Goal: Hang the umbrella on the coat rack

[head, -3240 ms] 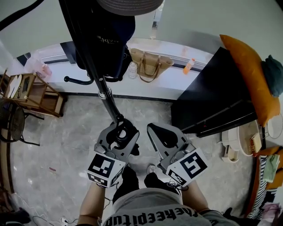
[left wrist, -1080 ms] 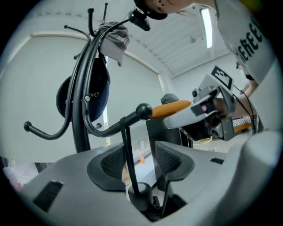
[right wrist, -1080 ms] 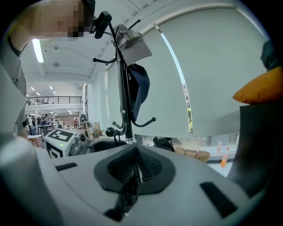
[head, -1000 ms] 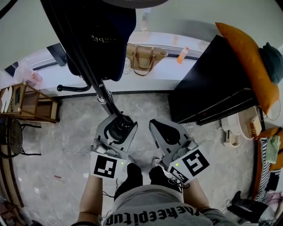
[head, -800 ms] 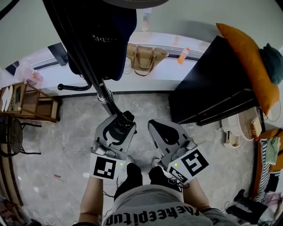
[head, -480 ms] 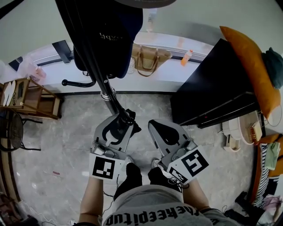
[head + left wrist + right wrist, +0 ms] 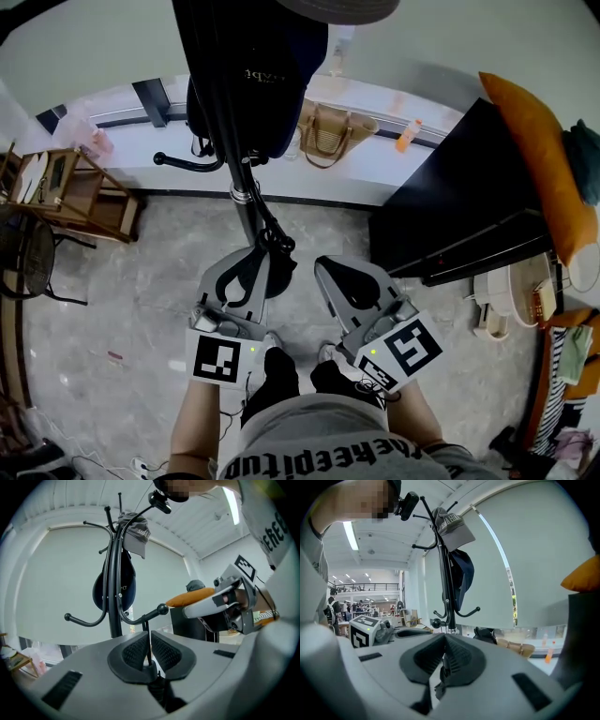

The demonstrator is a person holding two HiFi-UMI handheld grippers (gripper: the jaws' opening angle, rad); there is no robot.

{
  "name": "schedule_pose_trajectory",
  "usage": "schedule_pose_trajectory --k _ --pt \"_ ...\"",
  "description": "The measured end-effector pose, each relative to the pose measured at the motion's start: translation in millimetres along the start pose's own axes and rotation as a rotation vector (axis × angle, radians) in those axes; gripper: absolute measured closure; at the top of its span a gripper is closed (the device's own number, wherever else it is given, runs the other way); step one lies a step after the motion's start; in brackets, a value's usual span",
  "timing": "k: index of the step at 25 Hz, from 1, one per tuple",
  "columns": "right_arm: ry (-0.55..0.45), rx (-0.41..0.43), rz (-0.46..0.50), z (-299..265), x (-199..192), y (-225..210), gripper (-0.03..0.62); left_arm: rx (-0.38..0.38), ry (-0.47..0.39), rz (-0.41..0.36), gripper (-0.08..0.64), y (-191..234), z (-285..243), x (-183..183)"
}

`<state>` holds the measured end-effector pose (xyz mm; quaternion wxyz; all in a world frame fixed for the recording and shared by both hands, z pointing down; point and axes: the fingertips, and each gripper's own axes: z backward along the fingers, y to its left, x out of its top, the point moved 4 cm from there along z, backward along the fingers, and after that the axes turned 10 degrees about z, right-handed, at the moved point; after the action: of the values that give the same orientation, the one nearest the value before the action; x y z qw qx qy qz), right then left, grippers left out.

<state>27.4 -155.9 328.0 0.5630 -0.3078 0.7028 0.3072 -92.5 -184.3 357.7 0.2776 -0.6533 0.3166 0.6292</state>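
Observation:
The black coat rack (image 7: 239, 173) stands just in front of me, and one low hook (image 7: 272, 239) with a ball end (image 7: 161, 609) reaches towards my left gripper (image 7: 262, 258). From that hook a thin black strap (image 7: 146, 627) drops straight between the left gripper's (image 7: 149, 637) pads, and the jaws are closing onto it. A black bulk, seemingly the folded umbrella (image 7: 284, 277), shows beside and under the left jaws, mostly hidden. My right gripper (image 7: 323, 267) is held level beside it, apart from the rack. Its jaws (image 7: 443, 641) are together, with only a dark slit low between them.
A grey cap (image 7: 136, 534) and a dark navy bag (image 7: 272, 75) hang higher on the rack. A woven handbag (image 7: 330, 131) and an orange bottle (image 7: 406, 136) sit on the window sill. A black cabinet (image 7: 459, 197) with an orange cushion (image 7: 530, 159) is on the right, a wooden stool (image 7: 75, 192) on the left.
The left jaws stood wide open around a black round shape by the hook and have narrowed almost fully. The hook's end now lies beyond their tips. The right gripper has stayed put.

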Motion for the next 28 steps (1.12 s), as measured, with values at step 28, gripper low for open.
schedule_pose_trajectory --k 28 --pt "-0.093 0.248 0.084 13 27 53 0.581 0.159 -0.081 0.140 0.545 -23 90 34"
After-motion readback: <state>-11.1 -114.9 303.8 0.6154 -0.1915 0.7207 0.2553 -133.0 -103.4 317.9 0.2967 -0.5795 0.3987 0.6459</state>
